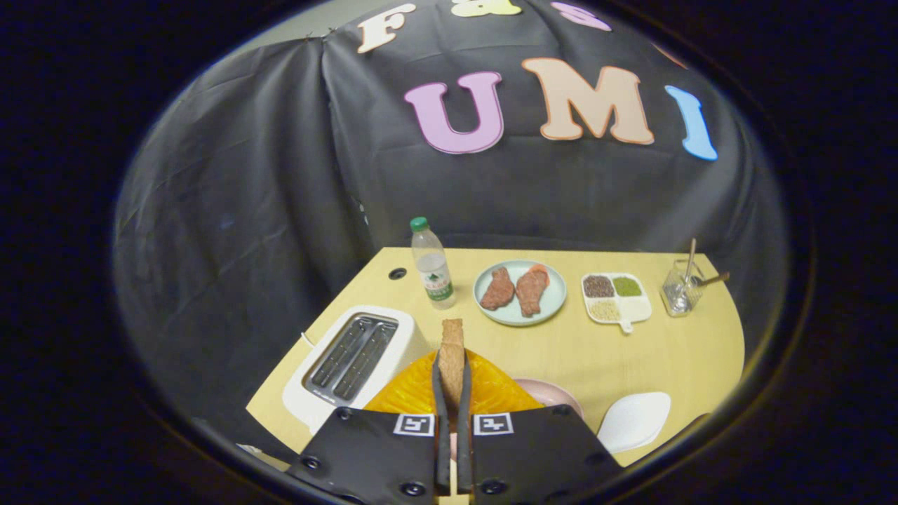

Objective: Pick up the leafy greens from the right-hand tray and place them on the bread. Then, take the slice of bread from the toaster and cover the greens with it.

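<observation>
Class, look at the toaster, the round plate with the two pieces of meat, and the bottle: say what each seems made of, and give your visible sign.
Toaster: likely white plastic body, smooth and matte; metal-looking slots that glint grey.
Plate: probably glazed ceramic or melamine, pale blue-green, even sheen.
Bottle: clear plastic, see-through wall, green cap.
The gripper is shut on the bread slice.

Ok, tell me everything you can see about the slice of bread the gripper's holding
The slice of bread is brown and toasted-looking, with a coarse, grainy face. It stands upright, seen nearly edge-on, clamped between the two fingers of the gripper, its top sticking out above their tips. It hangs just right of the white toaster, whose slots look empty, and over the orange plate below.
</observation>
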Demonstrator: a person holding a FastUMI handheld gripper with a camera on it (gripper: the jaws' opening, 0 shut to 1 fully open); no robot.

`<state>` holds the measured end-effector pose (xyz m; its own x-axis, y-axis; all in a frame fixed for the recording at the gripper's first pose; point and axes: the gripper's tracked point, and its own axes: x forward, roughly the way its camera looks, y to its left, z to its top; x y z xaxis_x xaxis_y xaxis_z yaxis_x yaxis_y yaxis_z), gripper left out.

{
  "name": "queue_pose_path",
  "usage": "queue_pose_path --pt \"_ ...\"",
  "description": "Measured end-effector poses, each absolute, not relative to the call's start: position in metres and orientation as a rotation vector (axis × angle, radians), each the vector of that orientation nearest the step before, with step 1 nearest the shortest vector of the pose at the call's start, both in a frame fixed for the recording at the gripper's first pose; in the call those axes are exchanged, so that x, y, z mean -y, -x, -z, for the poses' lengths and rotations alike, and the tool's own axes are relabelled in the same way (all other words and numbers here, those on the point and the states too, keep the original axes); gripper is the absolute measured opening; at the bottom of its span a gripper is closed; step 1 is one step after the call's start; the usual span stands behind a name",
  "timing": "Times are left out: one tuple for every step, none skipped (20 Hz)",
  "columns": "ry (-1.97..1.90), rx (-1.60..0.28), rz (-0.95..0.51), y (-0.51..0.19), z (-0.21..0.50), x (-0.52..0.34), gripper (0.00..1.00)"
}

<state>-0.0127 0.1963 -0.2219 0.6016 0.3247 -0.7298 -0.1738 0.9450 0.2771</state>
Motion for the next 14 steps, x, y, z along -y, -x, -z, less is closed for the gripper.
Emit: queue_pose_path --pt "-0.208 -0.897 -0.282 0.016 0.232 -0.191 0.06" --pt "-0.228 -0.908 -0.273 0.019 0.24 -0.187 0.06" --pt "-0.248 -0.917 -0.269 0.022 0.247 -0.183 0.06" --pt "-0.26 -0.922 -0.268 0.024 0.252 -0.18 0.06" --pt "-0.274 -0.922 -0.268 0.027 0.257 -0.177 0.06" --pt "-0.287 -0.926 -0.267 0.028 0.264 -0.176 0.06" --pt "-0.308 -0.931 -0.27 0.031 0.27 -0.175 0.06" --pt "-0.331 -0.934 -0.27 0.034 0.274 -0.173 0.06" --pt "-0.353 -0.938 -0.273 0.036 0.278 -0.171 0.06" --pt "-0.369 -0.942 -0.268 0.037 0.283 -0.168 0.06" --pt "-0.384 -0.949 -0.259 0.039 0.289 -0.165 0.06" --pt "-0.4 -0.955 -0.253 0.041 0.294 -0.162 0.06" --pt "-0.409 -0.963 -0.242 0.043 0.298 -0.157 0.06" --pt "-0.412 -0.967 -0.235 0.045 0.302 -0.152 0.06"
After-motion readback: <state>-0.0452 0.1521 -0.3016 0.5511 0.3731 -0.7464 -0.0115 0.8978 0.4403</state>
